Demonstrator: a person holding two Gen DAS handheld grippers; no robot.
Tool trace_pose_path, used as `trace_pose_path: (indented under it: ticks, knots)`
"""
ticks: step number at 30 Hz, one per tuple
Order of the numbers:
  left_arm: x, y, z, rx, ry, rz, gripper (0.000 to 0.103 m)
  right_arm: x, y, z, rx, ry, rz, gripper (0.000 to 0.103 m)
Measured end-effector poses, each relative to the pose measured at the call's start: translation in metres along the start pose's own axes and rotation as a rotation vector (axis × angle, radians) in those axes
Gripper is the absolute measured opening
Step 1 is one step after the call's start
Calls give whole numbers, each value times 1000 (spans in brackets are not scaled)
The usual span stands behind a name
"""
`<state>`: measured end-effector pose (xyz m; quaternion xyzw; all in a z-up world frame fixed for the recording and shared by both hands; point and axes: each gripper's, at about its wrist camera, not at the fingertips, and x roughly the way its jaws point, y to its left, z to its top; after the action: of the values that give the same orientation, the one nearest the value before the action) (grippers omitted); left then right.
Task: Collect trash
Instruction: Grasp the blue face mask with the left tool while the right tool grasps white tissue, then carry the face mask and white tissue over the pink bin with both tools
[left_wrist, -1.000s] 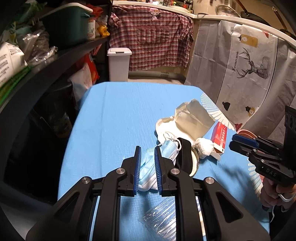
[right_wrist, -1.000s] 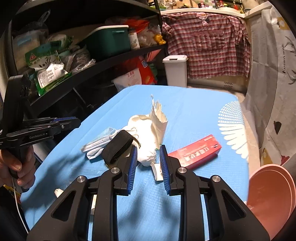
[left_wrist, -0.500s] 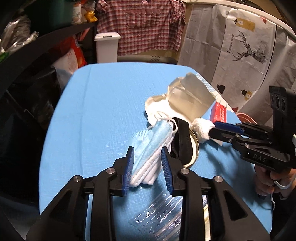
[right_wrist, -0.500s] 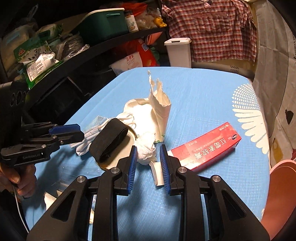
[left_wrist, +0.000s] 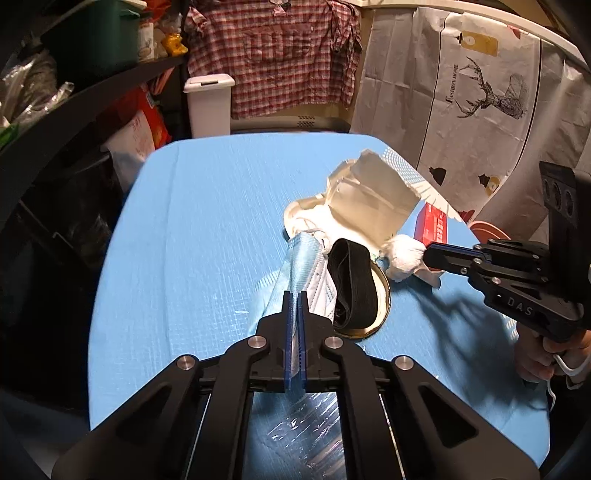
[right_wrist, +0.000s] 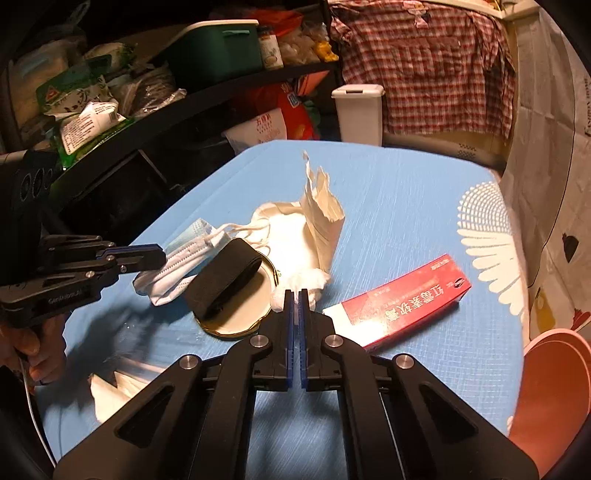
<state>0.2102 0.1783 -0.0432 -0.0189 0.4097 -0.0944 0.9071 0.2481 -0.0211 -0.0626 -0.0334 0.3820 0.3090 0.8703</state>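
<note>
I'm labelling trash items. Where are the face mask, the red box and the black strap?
face mask (left_wrist: 306, 258), left wrist view, blue pleated front
red box (right_wrist: 402, 306), right wrist view, printed top face
black strap (left_wrist: 352, 284), left wrist view, top of loop

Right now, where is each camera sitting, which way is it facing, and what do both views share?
Left wrist: rides the left gripper, looks down across the blue table; own fingers shut on the face mask; right gripper at right.
Right wrist: rides the right gripper, shut on the white tissue wad; left gripper, hand at left.
Shared: mask, wad, black band, red box, white bin.
</note>
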Motion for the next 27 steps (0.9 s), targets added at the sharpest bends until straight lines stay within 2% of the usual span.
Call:
trace_pose_path:
  ticks: [16, 27]
  knots:
    - [-47, -2, 7, -17, -95, 50, 2, -68, 1, -1, -15, -100, -18, 1]
    - [-82, -23, 7, -13, -156, 65, 2, -129, 12, 2, -29, -178, -34, 1]
